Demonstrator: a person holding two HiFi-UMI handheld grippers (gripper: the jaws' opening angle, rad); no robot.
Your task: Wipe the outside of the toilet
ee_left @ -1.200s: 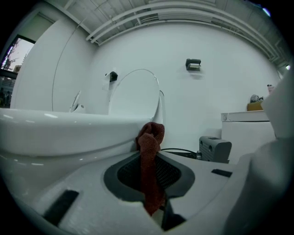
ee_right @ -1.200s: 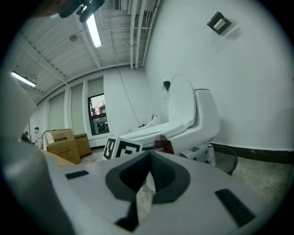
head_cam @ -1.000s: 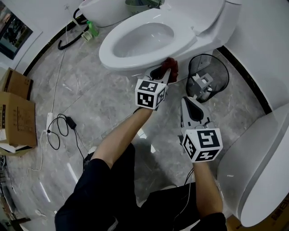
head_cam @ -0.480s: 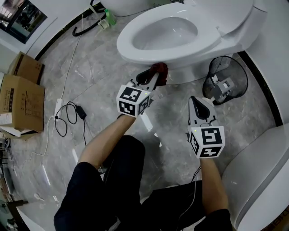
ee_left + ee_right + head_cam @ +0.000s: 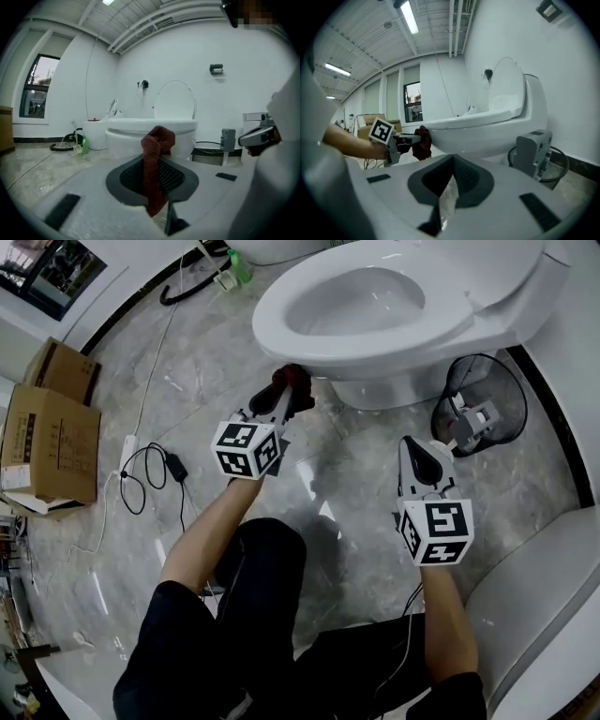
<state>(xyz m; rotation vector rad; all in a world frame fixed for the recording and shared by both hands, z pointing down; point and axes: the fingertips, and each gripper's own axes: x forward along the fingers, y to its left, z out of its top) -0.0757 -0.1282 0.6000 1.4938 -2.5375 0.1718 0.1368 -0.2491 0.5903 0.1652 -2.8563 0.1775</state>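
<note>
Left gripper has slid the red cloth along the underside of the toilet bowl, from further back on the side toward the front end. Right gripper has kept off the toilet over the floor.

Left gripper jaws are clamped on the cloth. In the left gripper view it hangs as a folded strip between the pads, with its top bunched above the jaw tips. The head view shows the bunched end pressed against the outer bowl wall just under the seat rim, near the front of the toilet. The right gripper view shows the same contact from the side, with the cloth touching the white bowl.

Right gripper jaws are closed together with nothing between them, only a thin slit of floor showing. It is held out from the toilet base, near it but apart, tips pointing toward the base.

Toilet seat is down and the lid is up.

A black mesh wastebasket stands just beside the toilet base on the right gripper's side, with a grey object inside it. A green bottle stands past the front of the toilet. Cardboard boxes and a black cable lie well apart from the toilet on the left gripper's side. A second white toilet is well apart on the right gripper's side.
</note>
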